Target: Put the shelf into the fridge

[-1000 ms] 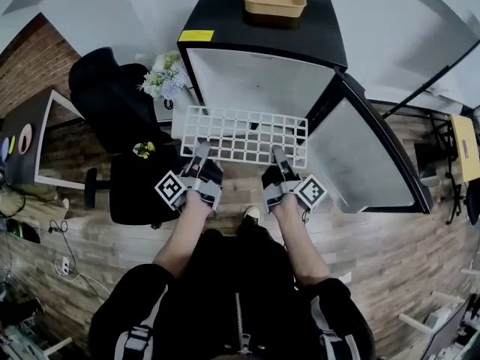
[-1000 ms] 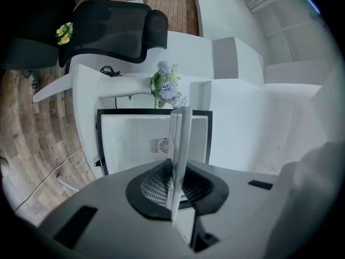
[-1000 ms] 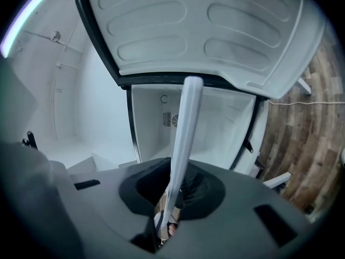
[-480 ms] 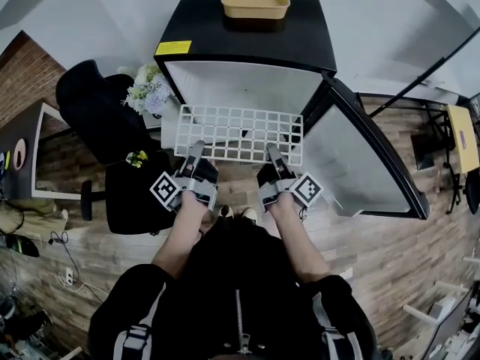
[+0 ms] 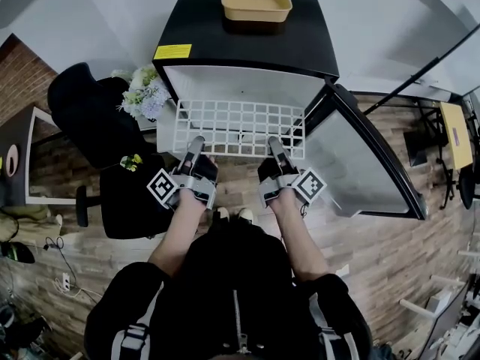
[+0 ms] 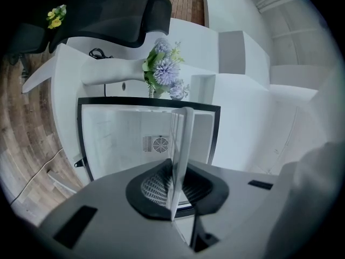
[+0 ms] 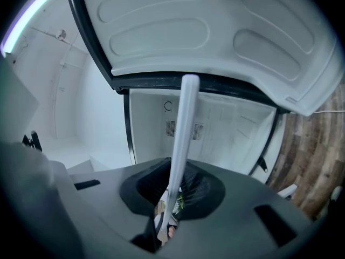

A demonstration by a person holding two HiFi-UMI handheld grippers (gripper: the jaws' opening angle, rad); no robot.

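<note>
The left gripper (image 5: 196,147) and right gripper (image 5: 275,147), jaws each pinching the near edge of the shelf (image 5: 240,126), have carried it flat and closer, so its far edge now sits at the mouth of the open fridge (image 5: 247,47), and it looks ready to slide in.

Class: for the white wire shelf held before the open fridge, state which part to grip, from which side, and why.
Grip the shelf by its near long edge, from the person's side, leaving the far edge free to enter the fridge. It is a wide, flat, level grid, so two spaced pinches should resist tilting, as the left hand-held gripper and right hand-held gripper show.
</note>
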